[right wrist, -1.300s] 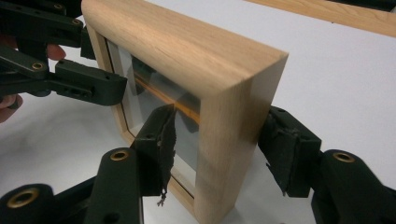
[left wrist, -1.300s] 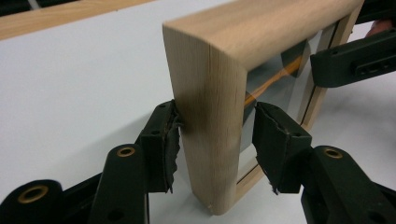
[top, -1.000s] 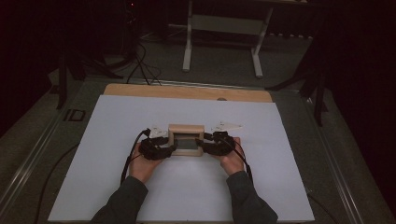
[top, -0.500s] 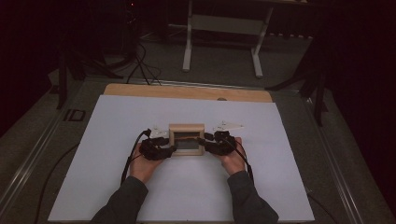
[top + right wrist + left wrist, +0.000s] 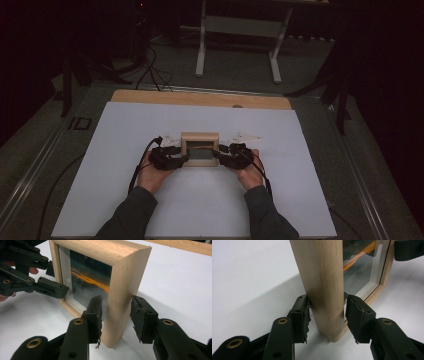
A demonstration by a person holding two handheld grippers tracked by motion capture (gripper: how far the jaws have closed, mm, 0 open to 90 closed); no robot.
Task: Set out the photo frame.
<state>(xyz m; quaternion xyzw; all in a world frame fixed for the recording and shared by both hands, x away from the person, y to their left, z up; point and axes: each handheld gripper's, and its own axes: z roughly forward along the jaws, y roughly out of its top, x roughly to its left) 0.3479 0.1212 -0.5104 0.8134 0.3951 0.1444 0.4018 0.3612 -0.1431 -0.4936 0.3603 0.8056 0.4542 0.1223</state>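
High view: wooden frame (image 5: 200,148) upright on white sheet (image 5: 125,135), glass front, orange streak inside; left gripper (image 5: 327,315) clamps one side edge; right gripper (image 5: 116,317) jaws just closing, one pad touching, other just clear.

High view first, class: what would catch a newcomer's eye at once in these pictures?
A small, deep light-wood picture frame with a glass front stands upright in the middle of the white table sheet. A black two-jaw gripper straddles each side edge: the left gripper has both pads at the wood, while the right gripper shows a gap at one pad, its jaws having just been closing.
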